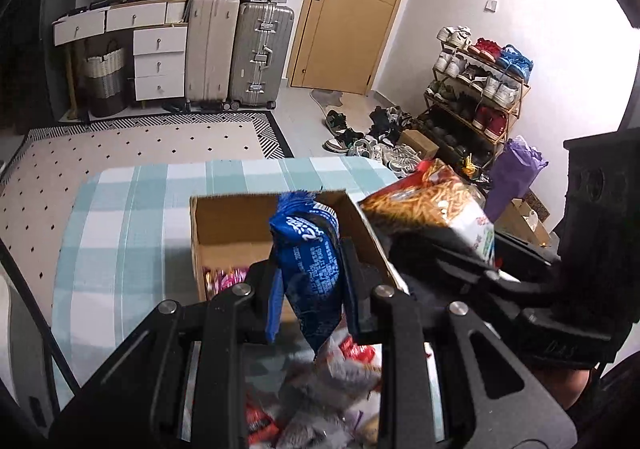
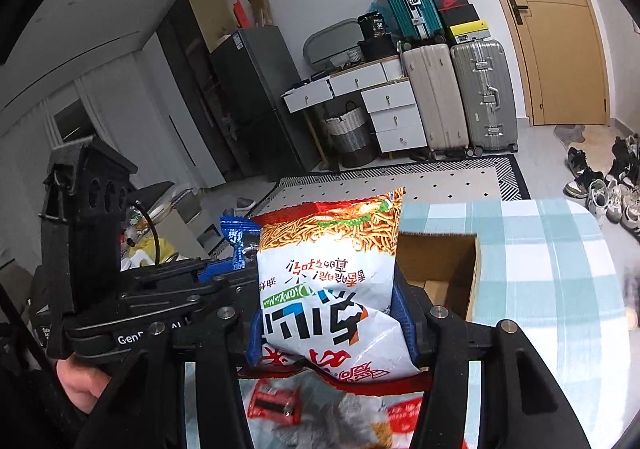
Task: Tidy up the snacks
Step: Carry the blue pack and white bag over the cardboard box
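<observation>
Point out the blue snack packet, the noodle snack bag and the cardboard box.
blue snack packet [image 1: 314, 269]: left wrist view, printed middle.
noodle snack bag [image 2: 332, 281]: right wrist view, white front.
cardboard box [image 1: 232, 221]: left wrist view, inner back wall.

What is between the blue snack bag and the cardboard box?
Nothing, only air: in the left wrist view the left tongs hold the blue snack bag just before the cardboard box.

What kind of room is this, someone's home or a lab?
Most likely a lived-in home, perhaps an entry or living area: suitcases stacked by a wooden door, a rack full of shoes, a fridge, and a table with a checked cloth holding a snack box.
</observation>
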`<state>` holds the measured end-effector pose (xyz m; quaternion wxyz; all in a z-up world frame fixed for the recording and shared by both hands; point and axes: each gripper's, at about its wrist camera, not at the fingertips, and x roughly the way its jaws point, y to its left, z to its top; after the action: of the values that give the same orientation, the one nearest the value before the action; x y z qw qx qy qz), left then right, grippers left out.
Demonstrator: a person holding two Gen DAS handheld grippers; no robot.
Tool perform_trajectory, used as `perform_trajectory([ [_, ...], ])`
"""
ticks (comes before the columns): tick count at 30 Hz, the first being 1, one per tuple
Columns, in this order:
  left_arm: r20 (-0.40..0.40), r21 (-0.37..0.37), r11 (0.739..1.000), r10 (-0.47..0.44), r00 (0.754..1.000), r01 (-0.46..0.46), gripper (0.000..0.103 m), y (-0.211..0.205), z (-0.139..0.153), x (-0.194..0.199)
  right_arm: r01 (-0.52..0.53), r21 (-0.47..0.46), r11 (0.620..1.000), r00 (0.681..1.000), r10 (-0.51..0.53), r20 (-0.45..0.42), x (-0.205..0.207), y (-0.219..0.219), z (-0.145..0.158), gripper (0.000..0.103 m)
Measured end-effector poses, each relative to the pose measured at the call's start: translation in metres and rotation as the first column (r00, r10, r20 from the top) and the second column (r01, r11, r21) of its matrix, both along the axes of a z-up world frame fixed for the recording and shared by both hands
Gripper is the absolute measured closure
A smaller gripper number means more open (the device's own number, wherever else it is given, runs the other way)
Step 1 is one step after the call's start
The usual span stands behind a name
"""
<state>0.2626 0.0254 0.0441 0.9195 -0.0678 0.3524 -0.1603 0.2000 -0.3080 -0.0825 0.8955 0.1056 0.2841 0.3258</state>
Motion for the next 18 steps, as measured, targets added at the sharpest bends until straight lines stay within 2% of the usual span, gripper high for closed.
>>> perform_trajectory([
  [8, -0.024, 0.012, 1.0, 0.011, 1.0, -0.011, 0.081, 0.003, 0.0, 0.056, 0.036, -0.028, 0.999, 0.999, -0.036, -0.024, 0.042, 0.005, 0.002, 0.052],
  [15, -0.091, -0.004, 1.0, 0.009, 0.996, -0.01, 0.081, 0.011, -0.027, 0.099, 0.044, -0.061, 0.997, 0.997, -0.048, -0.067, 0.076, 0.013, -0.014, 0.052],
  [18, -0.107, -0.009, 1.0, 0.0, 0.994, -0.001, 0.081, 0.01, -0.04, 0.105, 0.047, -0.076, 0.996, 0.996, -0.053, -0.076, 0.087, 0.016, -0.023, 0.052],
])
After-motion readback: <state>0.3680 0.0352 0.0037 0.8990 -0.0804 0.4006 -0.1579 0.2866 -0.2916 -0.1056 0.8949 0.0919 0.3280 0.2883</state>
